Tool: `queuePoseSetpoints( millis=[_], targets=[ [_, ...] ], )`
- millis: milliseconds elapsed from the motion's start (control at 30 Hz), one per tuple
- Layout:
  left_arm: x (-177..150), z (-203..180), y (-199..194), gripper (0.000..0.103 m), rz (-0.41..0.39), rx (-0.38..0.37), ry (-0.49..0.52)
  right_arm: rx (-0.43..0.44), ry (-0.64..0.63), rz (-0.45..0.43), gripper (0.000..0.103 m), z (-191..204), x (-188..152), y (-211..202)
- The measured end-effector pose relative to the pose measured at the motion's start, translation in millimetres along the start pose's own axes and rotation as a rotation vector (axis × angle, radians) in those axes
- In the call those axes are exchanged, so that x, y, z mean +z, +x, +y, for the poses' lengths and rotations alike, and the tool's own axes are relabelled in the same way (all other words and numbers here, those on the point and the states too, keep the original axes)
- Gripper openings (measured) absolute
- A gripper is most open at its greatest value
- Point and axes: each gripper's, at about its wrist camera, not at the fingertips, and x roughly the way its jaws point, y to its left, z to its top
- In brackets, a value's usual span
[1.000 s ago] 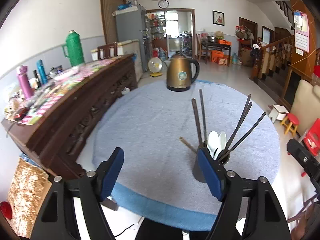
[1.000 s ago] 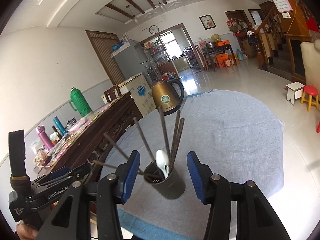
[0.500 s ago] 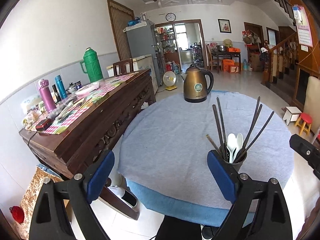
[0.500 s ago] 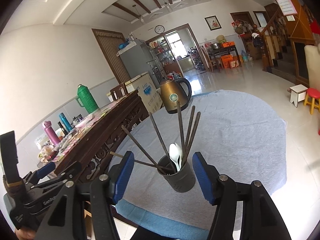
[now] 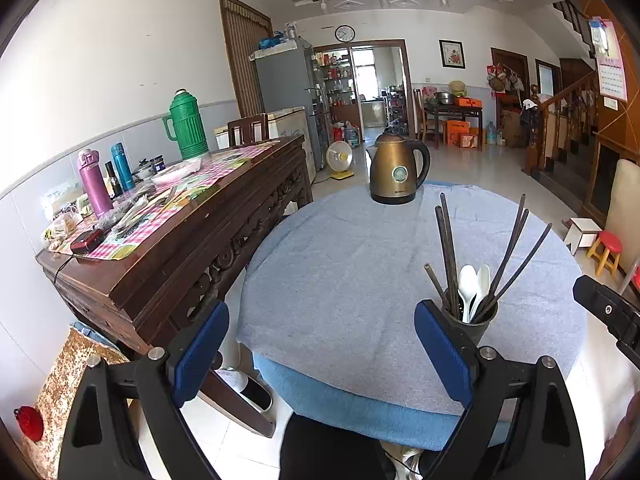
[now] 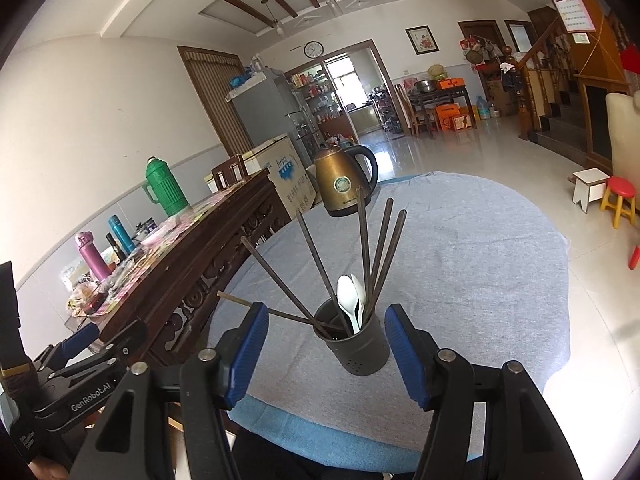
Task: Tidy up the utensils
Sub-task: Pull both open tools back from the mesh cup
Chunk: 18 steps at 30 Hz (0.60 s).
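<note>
Left wrist view: left gripper (image 5: 320, 354) spread wide, nothing between the pads; utensil holder (image 5: 474, 320) with chopsticks (image 5: 448, 252) and white spoons (image 5: 472, 288) stands on the grey-clothed table (image 5: 340, 280), just past its right pad.

Right wrist view: right gripper (image 6: 326, 354) apart (not touching), framing the holder (image 6: 354, 344).

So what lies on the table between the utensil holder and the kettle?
Nothing: in both wrist views, only bare grey tablecloth runs from the utensil holder to the kettle.

Dark holder (image 6: 356, 344) upright on table: chopsticks (image 6: 362, 248), white spoons (image 6: 349, 300).
</note>
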Motion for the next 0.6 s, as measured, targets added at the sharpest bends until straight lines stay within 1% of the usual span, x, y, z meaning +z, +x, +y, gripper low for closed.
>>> queuePoseSetpoints(
  millis=[267, 433, 600],
  targets=[
    [0, 4, 2, 0.094, -0.018, -0.001, -0.002, -0.016, 0.017, -0.008, 0.065, -13, 3, 2],
    [1, 2, 2, 0.094, -0.058, -0.008, 0.008, -0.046, 0.040, -0.036, 0.065, -30, 7, -2],
    [3, 1, -2, 0.094, -0.117, -0.020, 0.010, -0.069, 0.069, -0.033, 0.065, -46, 8, -1]
  ],
)
